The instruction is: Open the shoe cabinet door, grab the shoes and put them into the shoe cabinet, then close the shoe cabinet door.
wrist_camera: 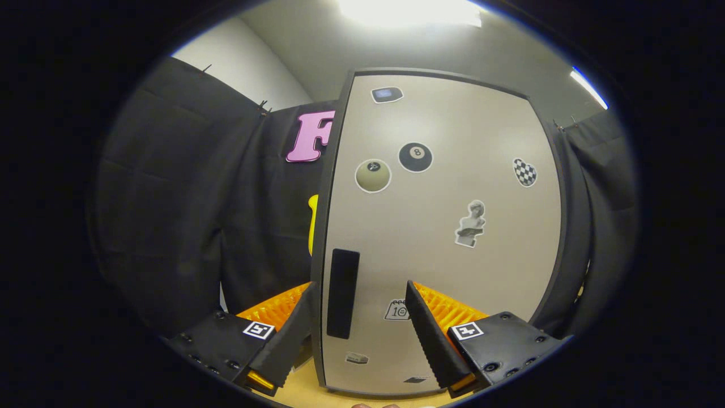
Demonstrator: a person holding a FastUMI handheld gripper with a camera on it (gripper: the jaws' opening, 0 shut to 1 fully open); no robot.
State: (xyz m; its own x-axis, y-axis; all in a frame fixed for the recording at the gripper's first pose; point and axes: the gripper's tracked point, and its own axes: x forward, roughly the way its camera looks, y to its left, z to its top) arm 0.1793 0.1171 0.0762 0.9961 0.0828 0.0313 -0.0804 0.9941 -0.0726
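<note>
1. Shoe cabinet door [447, 226] straight ahead of the gripper [358, 294]: flat, smooth, pale beige panel with rounded corners and a thin dark frame, matte with a soft sheen from the ceiling light [410, 11].
2. Dark, narrow, upright rectangular handle [342, 293] near the door's left edge, lying between the two fingers and closer to the left one.
3. Gripper spread wide, pinching nothing; ribbed inner pads facing each other, left finger just past the door's left edge, right finger in front of the panel's lower middle. Contact with the door: cannot tell.
4. Stickers dotted over the panel: black eight-ball [415, 157], pale ball [372, 175], checkered heart [524, 171], small bust figure [471, 224], and a small tag-shaped one between the fingertips.
5. Door apparently closed, flush within its frame.
6. Black draped cloth [187, 215] left of the fingers and another fold to the right beyond the door; free room left of the door edge.
7. Light wooden surface [306, 391] below the fingers, at the cabinet's foot.
</note>
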